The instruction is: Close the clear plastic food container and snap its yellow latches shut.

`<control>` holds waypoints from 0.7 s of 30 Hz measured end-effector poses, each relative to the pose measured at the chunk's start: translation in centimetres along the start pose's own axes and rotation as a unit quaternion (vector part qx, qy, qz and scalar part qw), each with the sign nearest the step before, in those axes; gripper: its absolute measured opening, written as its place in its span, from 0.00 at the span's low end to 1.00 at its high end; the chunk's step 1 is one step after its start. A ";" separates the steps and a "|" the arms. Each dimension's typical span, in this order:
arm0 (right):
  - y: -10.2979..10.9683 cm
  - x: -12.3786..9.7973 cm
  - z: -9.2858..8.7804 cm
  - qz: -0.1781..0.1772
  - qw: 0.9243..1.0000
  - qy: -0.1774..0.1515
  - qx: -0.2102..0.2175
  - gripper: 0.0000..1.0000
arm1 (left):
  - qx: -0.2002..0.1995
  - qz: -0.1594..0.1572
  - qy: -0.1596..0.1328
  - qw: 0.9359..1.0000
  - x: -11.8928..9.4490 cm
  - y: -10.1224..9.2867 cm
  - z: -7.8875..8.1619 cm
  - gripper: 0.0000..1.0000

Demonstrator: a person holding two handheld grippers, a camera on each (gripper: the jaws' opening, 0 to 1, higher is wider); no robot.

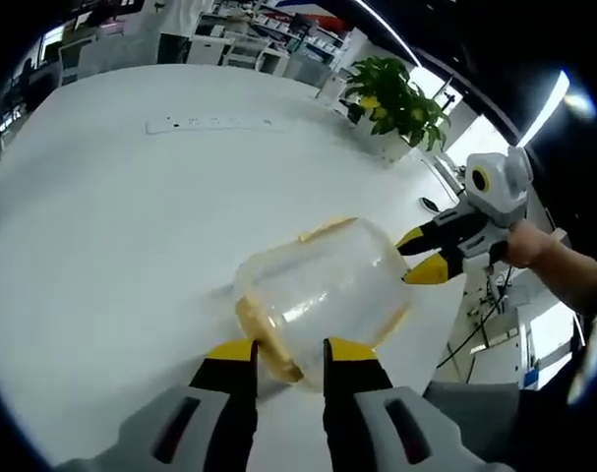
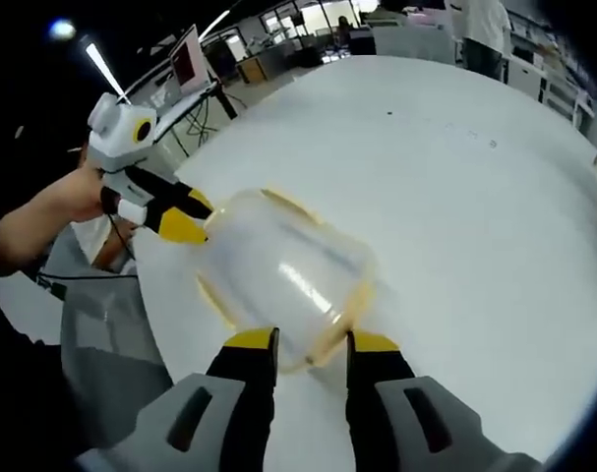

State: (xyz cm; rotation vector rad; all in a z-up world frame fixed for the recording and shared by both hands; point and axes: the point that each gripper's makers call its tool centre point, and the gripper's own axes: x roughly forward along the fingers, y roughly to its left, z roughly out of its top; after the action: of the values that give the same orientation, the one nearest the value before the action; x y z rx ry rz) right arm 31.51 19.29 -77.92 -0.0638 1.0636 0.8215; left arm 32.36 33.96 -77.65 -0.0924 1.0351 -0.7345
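White round worktop (image 1: 101, 256) carries the clear food container (image 1: 323, 290) near its edge. Left tongs (image 1: 289, 352) part-open at its yellow rim, gripping nothing — right tongs (image 2: 313, 341) likewise.

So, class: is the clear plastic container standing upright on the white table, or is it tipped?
Tipped. The clear container leans on the white table, its yellow-trimmed rim low toward the left gripper; the right gripper is at its far side.
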 end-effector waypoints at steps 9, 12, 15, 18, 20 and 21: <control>0.5 -0.1 -0.5 0.031 0.999 -0.010 0.033 0.21 | 0.010 0.000 0.009 1.000 0.0 -0.3 0.3 0.17; 0.6 -0.1 -0.6 0.032 0.997 -0.020 0.060 0.21 | 0.008 0.001 0.008 1.000 -0.1 -0.8 0.1 0.18; 0.6 -0.1 -0.7 0.030 0.997 -0.029 0.060 0.21 | 0.006 0.002 0.011 1.000 -0.1 -1.1 0.1 0.18; 0.6 -0.1 -0.6 0.024 0.997 -0.030 0.067 0.22 | 0.010 0.008 0.014 1.000 0.0 -1.4 -0.2 0.20; 0.6 -0.1 -0.6 0.018 0.997 -0.029 0.063 0.23 | 0.017 0.011 0.013 1.000 0.0 -1.5 -0.3 0.21; 0.6 -0.1 -0.6 0.018 0.998 -0.029 0.062 0.23 | 0.017 0.012 0.012 1.000 0.0 -1.7 -0.4 0.22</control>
State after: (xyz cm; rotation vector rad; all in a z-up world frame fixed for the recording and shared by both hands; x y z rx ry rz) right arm 30.69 19.38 -77.92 0.0828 1.0604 0.7835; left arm 31.17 32.83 -77.19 -0.0410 1.0444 -0.7320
